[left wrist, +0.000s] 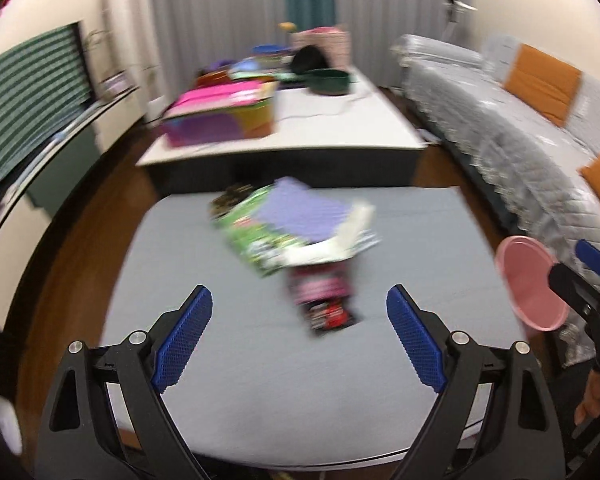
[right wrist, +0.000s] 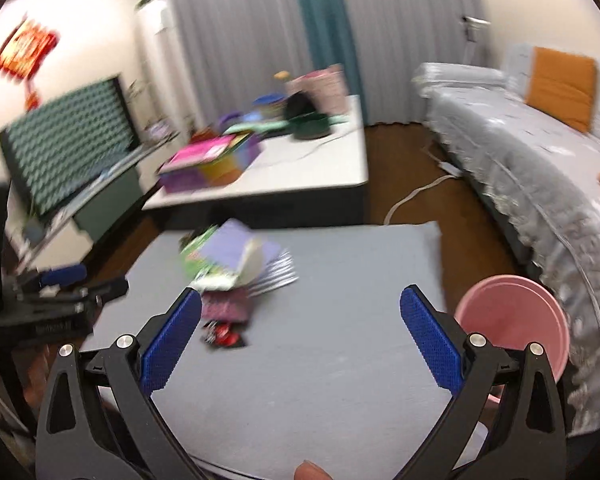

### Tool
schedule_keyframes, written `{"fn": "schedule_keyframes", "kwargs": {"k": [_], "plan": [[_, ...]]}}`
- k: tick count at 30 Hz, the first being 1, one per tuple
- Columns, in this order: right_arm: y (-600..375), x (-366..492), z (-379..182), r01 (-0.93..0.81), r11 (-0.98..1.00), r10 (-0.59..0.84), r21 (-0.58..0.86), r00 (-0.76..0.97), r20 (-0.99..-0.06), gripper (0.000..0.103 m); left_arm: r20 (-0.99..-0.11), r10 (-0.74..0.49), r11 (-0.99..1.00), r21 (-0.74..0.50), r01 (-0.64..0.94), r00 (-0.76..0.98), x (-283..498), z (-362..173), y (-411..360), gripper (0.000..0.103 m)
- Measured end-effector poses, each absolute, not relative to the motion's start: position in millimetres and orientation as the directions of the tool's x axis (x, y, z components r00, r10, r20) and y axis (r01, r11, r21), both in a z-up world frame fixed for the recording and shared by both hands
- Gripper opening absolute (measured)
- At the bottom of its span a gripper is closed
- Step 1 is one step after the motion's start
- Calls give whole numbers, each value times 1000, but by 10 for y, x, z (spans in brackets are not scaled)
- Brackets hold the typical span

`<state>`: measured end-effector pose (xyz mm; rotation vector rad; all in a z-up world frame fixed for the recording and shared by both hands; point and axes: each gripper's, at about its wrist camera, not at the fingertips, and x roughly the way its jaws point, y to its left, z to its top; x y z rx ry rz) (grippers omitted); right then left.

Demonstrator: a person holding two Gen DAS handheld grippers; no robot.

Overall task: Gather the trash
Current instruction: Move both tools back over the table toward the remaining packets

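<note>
Both claws, left (left wrist: 299, 334) and right (right wrist: 300, 338), gape wide and empty above the grey counter (left wrist: 420, 240); wrappers (left wrist: 296, 236) lie mid-surface, pink bin (right wrist: 512, 328) at its right edge.

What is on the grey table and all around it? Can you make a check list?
Surface: grey table, mostly bare.
Job's things: blurred pile of wrappers and papers; dark snack packet nearest; pink bin at table's right edge.
Clutter: colourful boxes on white table behind.
Grippers: left gripper open; right gripper open, both empty.
Cables: white cord on floor.
Surroundings: covered sofa, curtains.
</note>
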<state>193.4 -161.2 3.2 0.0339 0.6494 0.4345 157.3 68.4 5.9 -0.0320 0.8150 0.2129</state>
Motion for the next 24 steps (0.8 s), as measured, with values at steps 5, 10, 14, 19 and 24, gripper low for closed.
{"fn": "schedule_keyframes", "kwargs": {"k": [5,10,14,19,24], "plan": [[-1219,1924,-327,-438,886,430,152,655,-621,98,-723,295,943,115,-312,624,1401,-345,1138,86],[-1039,2049,-688,-451,886,395,110,610,-686,98,-733,348,915,132,-381,584,1398,-755,1442,86],[-994,2081,-787,-451,884,394,118,586,-708,98,-749,313,929,112,-354,584,1548,-820,1470,86],[-871,2172,-885,-452,883,390,125,561,-730,98,-759,284,941,103,-323,586,1608,-871,1430,86],[-758,2238,-904,-464,878,388,117,549,-740,98,-755,304,935,118,-335,582,1619,-860,1430,86]]}}
